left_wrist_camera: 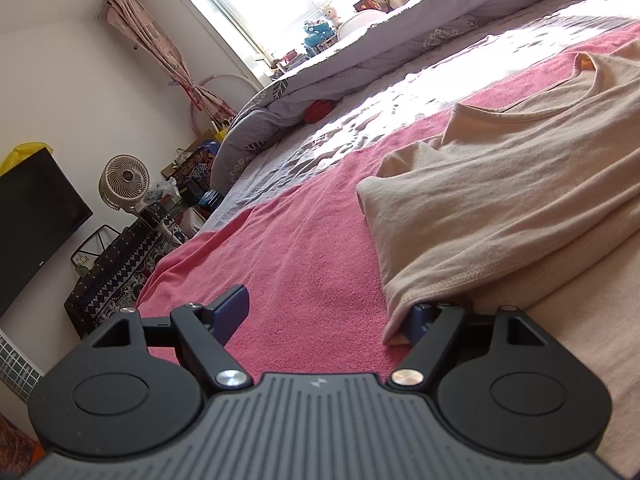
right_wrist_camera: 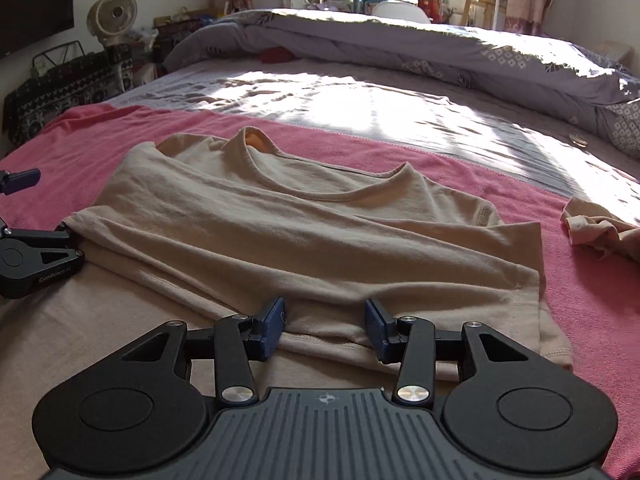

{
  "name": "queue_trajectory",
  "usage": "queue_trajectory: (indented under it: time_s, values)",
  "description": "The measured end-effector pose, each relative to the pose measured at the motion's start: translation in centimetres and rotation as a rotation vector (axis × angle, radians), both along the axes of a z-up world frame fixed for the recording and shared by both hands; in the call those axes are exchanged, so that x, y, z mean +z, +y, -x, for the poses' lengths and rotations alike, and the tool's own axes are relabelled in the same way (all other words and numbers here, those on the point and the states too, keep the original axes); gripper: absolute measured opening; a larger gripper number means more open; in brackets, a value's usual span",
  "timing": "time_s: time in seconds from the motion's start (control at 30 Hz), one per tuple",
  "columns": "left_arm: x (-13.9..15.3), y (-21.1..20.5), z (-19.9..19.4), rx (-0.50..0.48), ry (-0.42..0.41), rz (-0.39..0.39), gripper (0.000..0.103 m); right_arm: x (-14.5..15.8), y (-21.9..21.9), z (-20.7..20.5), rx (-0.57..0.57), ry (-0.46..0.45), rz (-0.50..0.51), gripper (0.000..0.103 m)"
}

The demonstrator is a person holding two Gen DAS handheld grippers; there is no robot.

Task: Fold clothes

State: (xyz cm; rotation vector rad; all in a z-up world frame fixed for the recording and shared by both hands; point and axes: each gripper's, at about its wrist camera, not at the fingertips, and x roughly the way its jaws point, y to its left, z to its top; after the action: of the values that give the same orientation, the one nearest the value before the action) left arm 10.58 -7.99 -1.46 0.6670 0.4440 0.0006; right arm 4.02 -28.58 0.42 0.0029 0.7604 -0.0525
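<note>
shirt (right_wrist_camera: 304, 232): beige, folded, centre of frame on pink towel (right_wrist_camera: 592, 280) on bed.
my right tool (right_wrist_camera: 326, 328): released, hem between pads, not pinched.
my left tool (left_wrist_camera: 324, 320): spread wide; right pad hidden under shirt edge.
far right: crumpled beige cloth (right_wrist_camera: 600, 228), cut off.

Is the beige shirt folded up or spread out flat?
Partly folded. The shirt lies on the pink towel with its bottom half doubled up over the top, layered hems near its front edge.

1. Your right gripper (right_wrist_camera: 325, 328) sits low over the beige shirt (right_wrist_camera: 304, 232), jaws apart, folded hem between the blue pads (right_wrist_camera: 274, 330), not pinched.
2. Shirt lies folded on the pink towel (right_wrist_camera: 592, 280), collar away from you.
3. Left gripper (right_wrist_camera: 24, 216) at the shirt's left edge.
4. Small beige garment (right_wrist_camera: 600, 232) crumpled at right.
</note>
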Motion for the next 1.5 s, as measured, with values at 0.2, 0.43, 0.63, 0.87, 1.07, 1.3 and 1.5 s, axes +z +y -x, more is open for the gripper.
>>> queue_trajectory:
  time_s: [0.2,0.43,0.63,0.87,1.07,1.3,1.5]
  values:
    - [0.7,0.5,2.0,-0.14,-0.007,-0.165,0.081,-0.3,-4.3,3.9,-0.095,0.039,-0.007,0.051]
    - [0.8,0.9,4.4,-0.236,-0.046,-0.278,0.084,0.7,-5.6,6.5,-0.165,0.013,0.018,0.057]
    - [-0.6,-0.7,1.9,-0.195,-0.017,-0.313,0.084,1.8,-5.3,5.1,-0.122,-0.074,-0.018,0.058]
    - [1.1,1.4,2.5,-0.268,0.051,-0.233,0.085,-0.6,-6.9,3.9,-0.196,0.002,-0.069,0.063]
    - [5.6,4.3,-0.1,-0.184,0.22,0.159,0.085,0.2,-8.1,7.7,-0.211,-0.013,-0.147,0.066]
    - [5.2,11.7,-3.6,0.044,0.543,0.725,0.087,1.7,-8.6,14.9,-0.147,-0.019,-0.291,0.07]
    - [5.2,16.7,-0.1,0.129,0.539,0.882,0.087,2.1,-7.7,21.0,-0.082,0.04,-0.319,0.071]
